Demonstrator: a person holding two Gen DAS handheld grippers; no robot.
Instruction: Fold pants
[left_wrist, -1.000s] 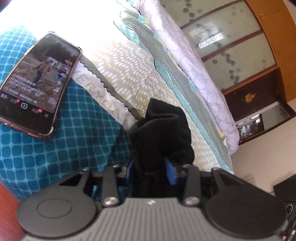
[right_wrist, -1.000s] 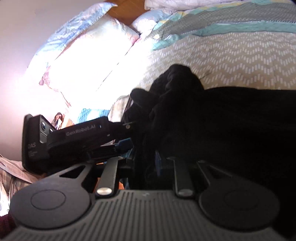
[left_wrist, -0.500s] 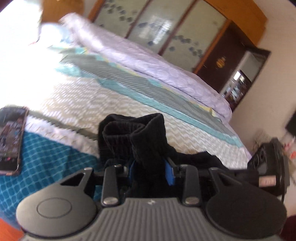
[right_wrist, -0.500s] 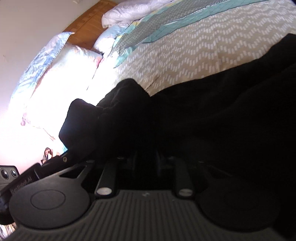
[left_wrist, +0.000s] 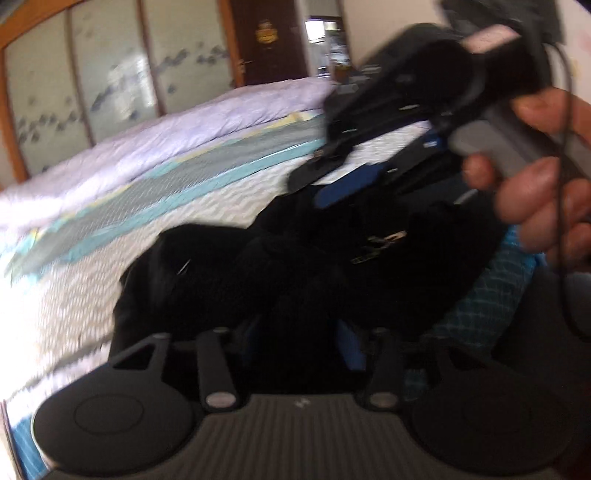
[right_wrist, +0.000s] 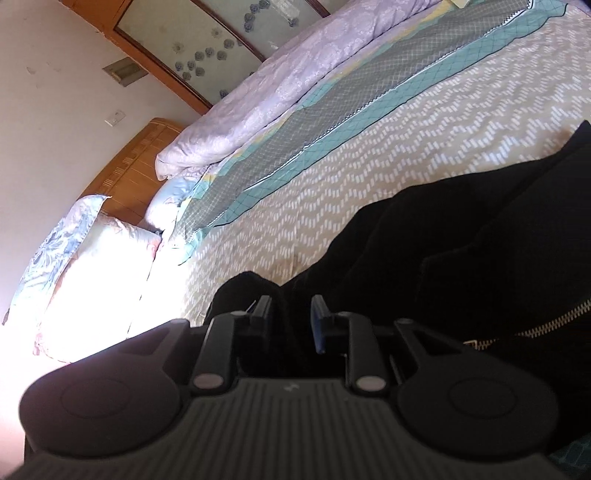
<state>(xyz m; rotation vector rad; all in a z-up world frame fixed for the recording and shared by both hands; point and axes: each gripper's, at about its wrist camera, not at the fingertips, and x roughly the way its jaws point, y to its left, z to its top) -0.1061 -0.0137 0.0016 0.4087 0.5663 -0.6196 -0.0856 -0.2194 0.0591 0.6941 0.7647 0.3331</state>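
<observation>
The black pants (left_wrist: 295, 266) lie bunched on the patterned bedspread (left_wrist: 110, 280), a brass zipper (left_wrist: 376, 243) showing. My left gripper (left_wrist: 301, 332) sits low over the heap, its jaws opening, with cloth loose in the wide gap between the blue pads. In the right wrist view the pants (right_wrist: 461, 240) spread to the right, zipper (right_wrist: 517, 325) at the edge. My right gripper (right_wrist: 291, 314) has a fold of the pants filling its narrow gap while its jaws are opening. In the left wrist view that right gripper (left_wrist: 308, 188) reaches in from the upper right, held by a hand (left_wrist: 535, 192).
A lilac quilt (right_wrist: 277, 85) runs along the bed's far side. A pillow (right_wrist: 92, 266) and a wooden headboard (right_wrist: 136, 173) are at the left. A wardrobe with frosted panels (left_wrist: 110, 74) stands behind the bed. Bare bedspread (right_wrist: 369, 177) lies beyond the pants.
The left view has rolled and swung right: the phone is gone from it and the right gripper and hand now fill its upper right. Both jaw gaps are wider.
</observation>
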